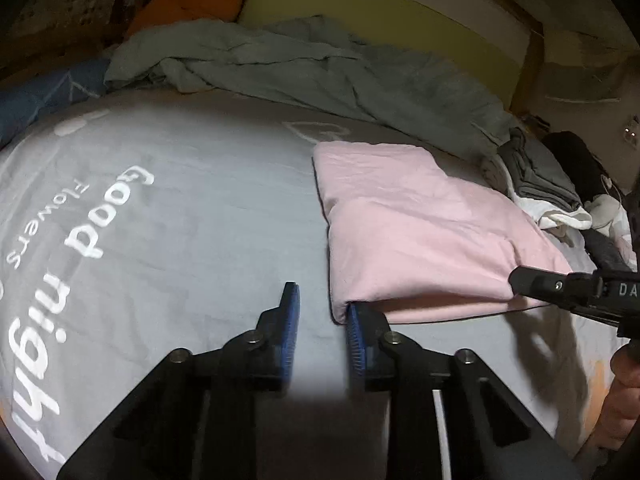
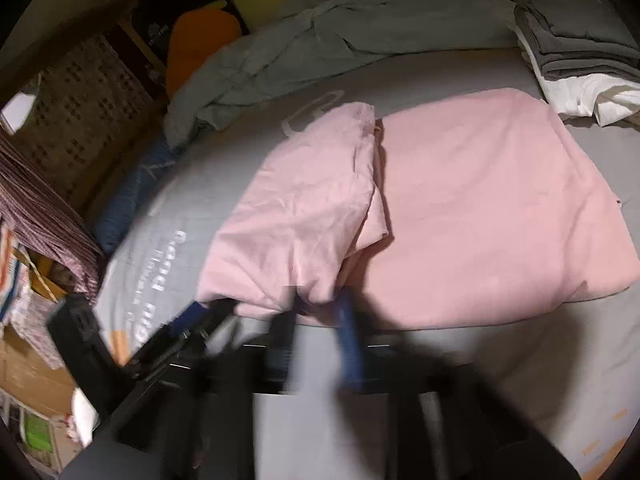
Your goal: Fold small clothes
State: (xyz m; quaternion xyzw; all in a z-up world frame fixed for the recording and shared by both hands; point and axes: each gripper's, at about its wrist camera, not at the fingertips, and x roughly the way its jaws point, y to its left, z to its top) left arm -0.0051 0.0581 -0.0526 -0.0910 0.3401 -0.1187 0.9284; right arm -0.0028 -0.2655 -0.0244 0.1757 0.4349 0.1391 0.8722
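The pink garment [image 1: 420, 232] is laid half folded on the grey bedsheet [image 1: 180, 220]. The left gripper [image 1: 322, 312] is kept slightly apart, its right finger touching the garment's near left corner. The right gripper [image 2: 316, 312] is blurred and is pinched together at the garment's near edge; whether cloth is caught cannot be told

The grey bedsheet [image 1: 180, 208] reads "Good night" and "Flowers"; the right tool [image 1: 516, 280] shows, seemingly, "DA".

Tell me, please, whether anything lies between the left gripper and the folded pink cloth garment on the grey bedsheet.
Nothing visible does: the left gripper sits at the near corner of the pink cloth garment, with only bare grey bedsheet around.
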